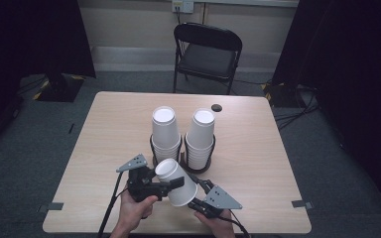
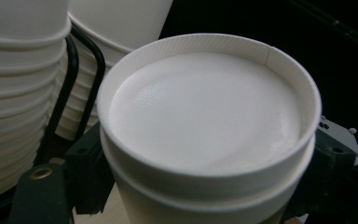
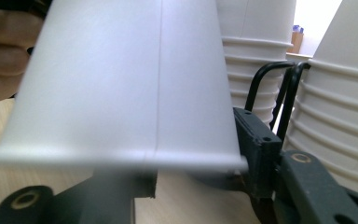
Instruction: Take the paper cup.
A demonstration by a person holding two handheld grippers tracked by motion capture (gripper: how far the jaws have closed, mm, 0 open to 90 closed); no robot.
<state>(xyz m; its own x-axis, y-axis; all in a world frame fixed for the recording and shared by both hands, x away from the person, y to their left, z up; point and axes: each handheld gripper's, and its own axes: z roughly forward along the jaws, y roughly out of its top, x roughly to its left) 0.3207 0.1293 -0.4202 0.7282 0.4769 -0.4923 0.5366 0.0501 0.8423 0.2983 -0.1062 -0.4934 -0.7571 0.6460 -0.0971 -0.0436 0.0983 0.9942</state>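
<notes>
Cup [image 1: 176,181] tilted above table, clenched in left claw [image 1: 174,182], right claw [image 1: 198,191] parted around its wide end

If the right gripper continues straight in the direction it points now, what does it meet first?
Probably the white paper cup already between its jaws; behind that, the cup stacks in the black wire holder, though depth is unclear.

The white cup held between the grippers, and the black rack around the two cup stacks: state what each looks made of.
White cup: apparently paper, matte; a straight side seam and rolled rim show in the right gripper view, a recessed base in the left gripper view. A second cup seems nested in it.
Black rack: probably metal wire with a smooth, slightly glossy dark coating, bent into thin loops.
</notes>
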